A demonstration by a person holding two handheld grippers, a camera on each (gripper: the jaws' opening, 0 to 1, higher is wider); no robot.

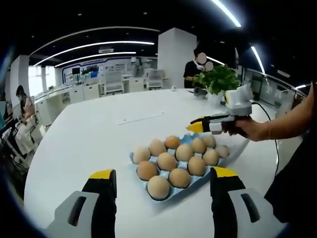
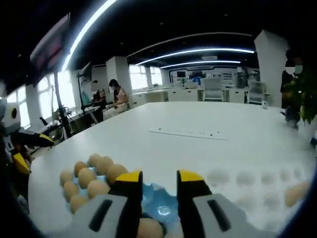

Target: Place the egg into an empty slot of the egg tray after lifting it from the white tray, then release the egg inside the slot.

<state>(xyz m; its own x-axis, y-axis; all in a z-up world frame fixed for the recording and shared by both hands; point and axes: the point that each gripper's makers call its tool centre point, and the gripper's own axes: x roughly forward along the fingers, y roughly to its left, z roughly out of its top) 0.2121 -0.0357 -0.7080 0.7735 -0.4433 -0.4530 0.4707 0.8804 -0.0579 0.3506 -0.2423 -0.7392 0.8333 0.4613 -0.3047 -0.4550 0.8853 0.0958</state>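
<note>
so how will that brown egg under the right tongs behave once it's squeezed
The smooth brown egg at the right tongs looks rounded, so it may slip or roll. Probably brittle: squeeze lightly. The blue moulded egg tray should cup it.

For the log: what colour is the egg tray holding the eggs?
Light blue; the egg tray shows best in the left gripper view, under the brown eggs.

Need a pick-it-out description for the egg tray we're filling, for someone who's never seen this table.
Start at the big round white table. On the side nearest the left hand-held gripper sits the blue egg tray, loaded with rows of brown eggs. It is the one coloured item on the tabletop; the white tray beside it nearly blends into the table surface.
</note>
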